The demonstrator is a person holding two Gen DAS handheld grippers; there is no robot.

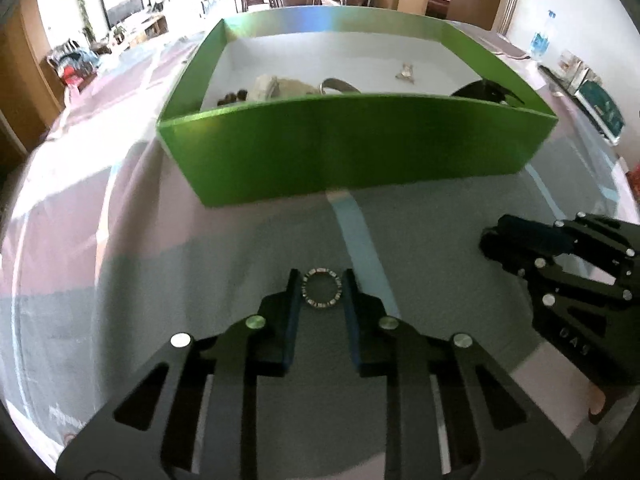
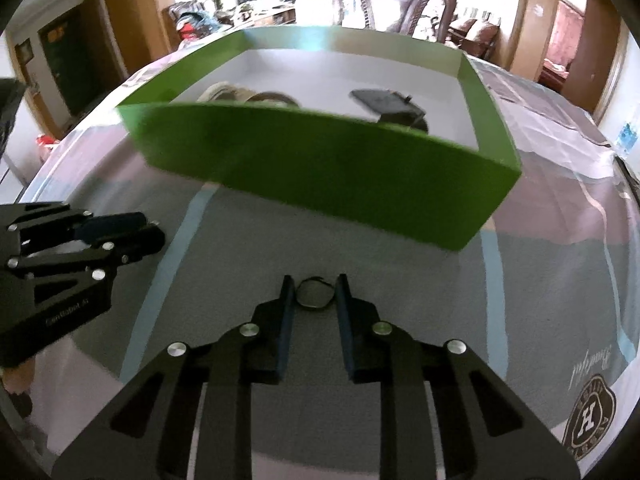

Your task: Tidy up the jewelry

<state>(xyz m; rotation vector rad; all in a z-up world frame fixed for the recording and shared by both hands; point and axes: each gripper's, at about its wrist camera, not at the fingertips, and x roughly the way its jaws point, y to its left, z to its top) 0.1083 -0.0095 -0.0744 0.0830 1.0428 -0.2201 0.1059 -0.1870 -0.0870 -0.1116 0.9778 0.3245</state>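
- A small silver ring with a patterned band (image 1: 321, 289) lay flat on the grey cloth of the bench (image 1: 140, 280), at about 6 o'clock from the green box, between the tips of the left hand-held gripper (image 1: 321, 286).
- That gripper's jaws stood just either side of the ring, touching or very nearly touching its rim; a firm clamp could not be confirmed, though the narrow gap suggested a pinch across the ring's width.
- A second piece, a thin dark loop with a small knot or clasp at its top (image 2: 315, 295), lay on the cloth between the tips of the right hand-held gripper (image 2: 314, 294), likewise flanked closely by both jaws.
- Both tools pointed steeply down at the cloth, probably because flat, thin pieces need to be gripped from above.
- The green box (image 1: 352, 156) stood open at 12 o'clock from both pieces, near enough for a short carry.
- Inside it already lay a pale folded cloth pouch (image 1: 276, 87), dark beads (image 1: 232, 97), a metal bangle (image 1: 338, 85), a small pale trinket (image 1: 405, 71) and a black item (image 1: 486, 92), so it seemed to be the collecting place.
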